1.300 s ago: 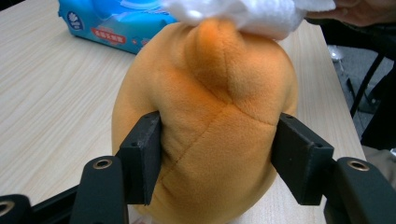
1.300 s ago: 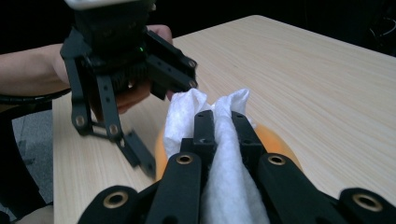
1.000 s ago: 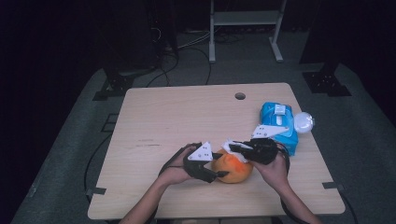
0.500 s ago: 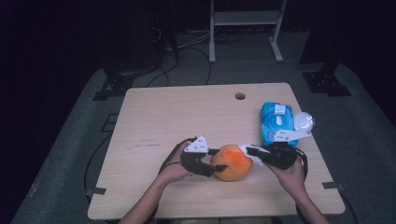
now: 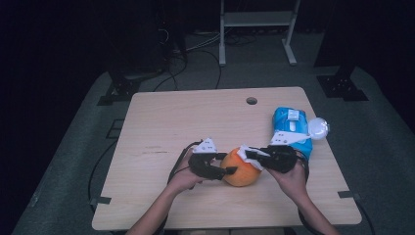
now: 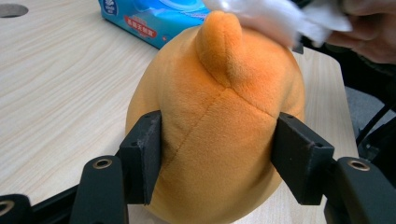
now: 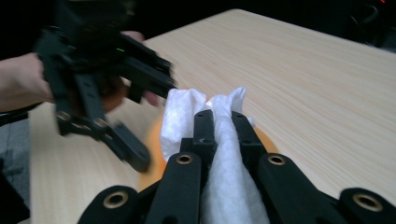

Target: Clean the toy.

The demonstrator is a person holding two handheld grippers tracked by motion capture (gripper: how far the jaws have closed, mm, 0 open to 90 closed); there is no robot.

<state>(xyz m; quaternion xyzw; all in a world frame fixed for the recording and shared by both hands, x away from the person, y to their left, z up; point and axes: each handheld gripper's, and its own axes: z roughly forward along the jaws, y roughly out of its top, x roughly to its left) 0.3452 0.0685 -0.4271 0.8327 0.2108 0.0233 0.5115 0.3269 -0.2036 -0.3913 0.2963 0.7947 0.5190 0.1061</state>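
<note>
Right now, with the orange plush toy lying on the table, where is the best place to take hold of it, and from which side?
Grip the orange plush toy across its wide, rounded middle, coming in level from its left end, as the left tool does. The soft body gives under the pads, and this leaves the top free for the white wipe.
</note>
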